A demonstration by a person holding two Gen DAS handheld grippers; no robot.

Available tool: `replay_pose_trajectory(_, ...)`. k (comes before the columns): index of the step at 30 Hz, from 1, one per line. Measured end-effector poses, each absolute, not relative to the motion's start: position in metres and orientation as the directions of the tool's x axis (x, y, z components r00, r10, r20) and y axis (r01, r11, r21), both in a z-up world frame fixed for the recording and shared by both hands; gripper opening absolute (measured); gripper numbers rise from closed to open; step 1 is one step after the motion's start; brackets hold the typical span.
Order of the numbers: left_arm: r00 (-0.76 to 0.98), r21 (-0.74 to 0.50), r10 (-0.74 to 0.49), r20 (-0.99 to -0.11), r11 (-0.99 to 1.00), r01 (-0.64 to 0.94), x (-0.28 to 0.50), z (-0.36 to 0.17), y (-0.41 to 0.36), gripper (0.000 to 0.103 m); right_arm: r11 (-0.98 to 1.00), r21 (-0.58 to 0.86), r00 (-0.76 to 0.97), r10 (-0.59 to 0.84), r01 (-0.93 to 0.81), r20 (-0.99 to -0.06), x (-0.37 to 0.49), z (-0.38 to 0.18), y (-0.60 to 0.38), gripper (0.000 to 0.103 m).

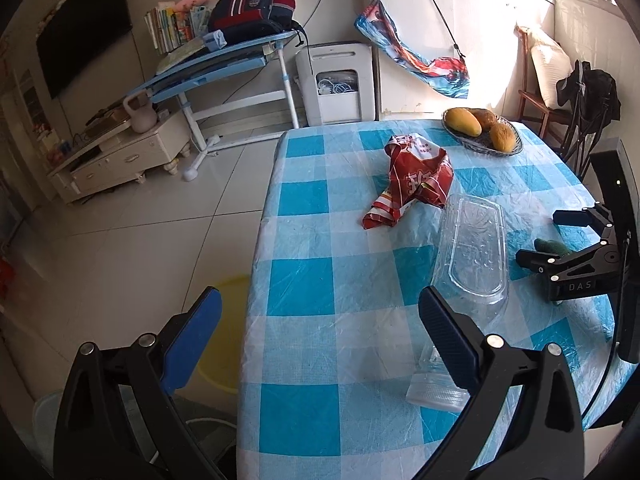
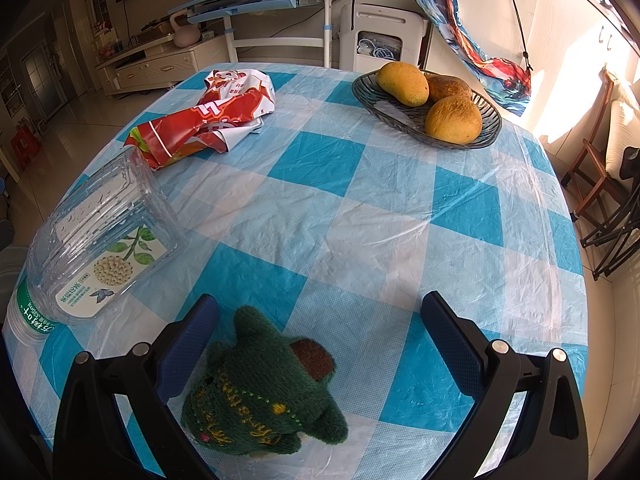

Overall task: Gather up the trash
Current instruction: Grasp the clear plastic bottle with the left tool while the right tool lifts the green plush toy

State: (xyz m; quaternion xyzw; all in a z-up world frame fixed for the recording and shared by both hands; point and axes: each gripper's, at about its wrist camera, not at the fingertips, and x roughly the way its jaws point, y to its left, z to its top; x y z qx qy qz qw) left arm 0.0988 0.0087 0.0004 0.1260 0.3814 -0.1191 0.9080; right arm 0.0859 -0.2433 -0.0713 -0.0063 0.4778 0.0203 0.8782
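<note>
**Trash waiting on the checked cloth**

Blue-and-white checks cover the surface (image 1: 304,240). Left wrist view: the left claw (image 1: 320,340) is spread and empty; a clear plastic tray (image 1: 476,248) lies just ahead of its right finger, a crumpled red wrapper (image 1: 412,180) farther ahead, a yellow bin (image 1: 224,340) below on the floor.

Right wrist view: the right claw (image 2: 320,344) is spread over a green knitted toy (image 2: 264,392). An empty bottle (image 2: 32,312) lies ahead-left. All the trash looks light; the wrapper would crush softly, while the tray seems slippery, best pinched at its rim.

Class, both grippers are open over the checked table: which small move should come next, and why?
Probably ease the left gripper forward and right around the empty water bottle; it is the nearest trash, lying beside the right finger, while the red wrapper lies farther off.
</note>
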Motion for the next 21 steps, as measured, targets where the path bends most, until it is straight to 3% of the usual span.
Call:
replay_pose_trajectory(9,0.691,0.004,-0.145,-0.708,0.978,0.208,0.111,0.011,0.036,0.095,0.999,0.007,0.543,0.028,-0.041,-0.84,0.086,-0.071,-0.243,0.097)
replay_pose_trajectory(21,0.684,0.013,-0.144,-0.715,0.976,0.219,0.117,0.009,0.03,0.095,0.999,0.006,0.543,0.027,-0.042,-0.84,0.086,-0.071,-0.243,0.097)
